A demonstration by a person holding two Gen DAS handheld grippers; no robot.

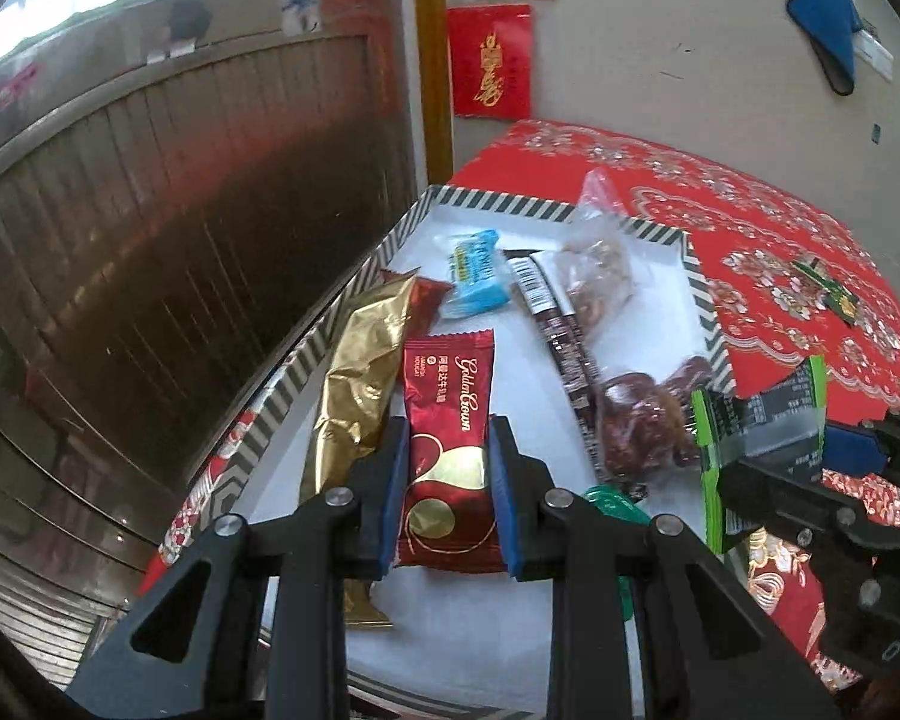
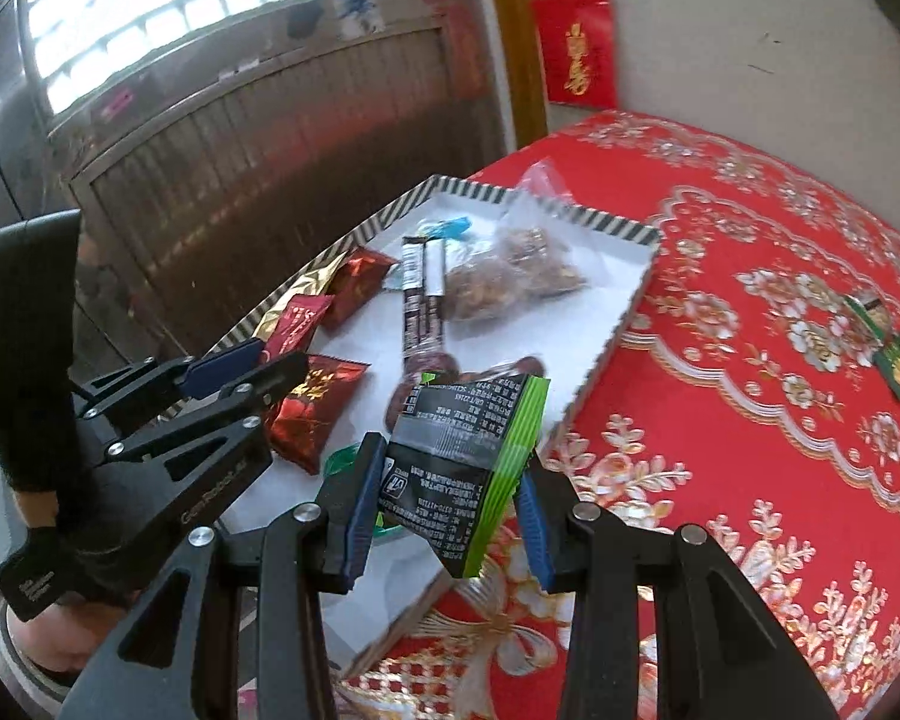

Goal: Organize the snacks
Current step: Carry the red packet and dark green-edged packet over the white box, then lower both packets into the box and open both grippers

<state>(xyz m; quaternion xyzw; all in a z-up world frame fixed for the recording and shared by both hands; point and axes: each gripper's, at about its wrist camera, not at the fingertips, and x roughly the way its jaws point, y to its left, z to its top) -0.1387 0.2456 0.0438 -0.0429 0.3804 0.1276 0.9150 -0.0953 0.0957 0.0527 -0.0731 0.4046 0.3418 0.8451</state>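
Note:
My left gripper [image 1: 447,468] is shut on a red Golden Crown candy packet [image 1: 447,420], held over the white tray [image 1: 450,648] with a striped rim. My right gripper [image 2: 444,480] is shut on a green and black snack packet [image 2: 456,462] above the tray's near right edge; this packet also shows in the left wrist view [image 1: 762,426]. In the tray lie a gold packet [image 1: 360,372], a blue candy [image 1: 477,270], a dark stick packet [image 1: 561,336], a clear bag of nuts [image 1: 600,264] and a bag of red dates [image 1: 636,420].
The tray sits on a red patterned tablecloth [image 2: 750,360]. A small green packet [image 2: 888,342] lies on the cloth at the right. More red candy packets [image 2: 312,414] lie in the tray's left part. A wooden door and wall stand behind the table.

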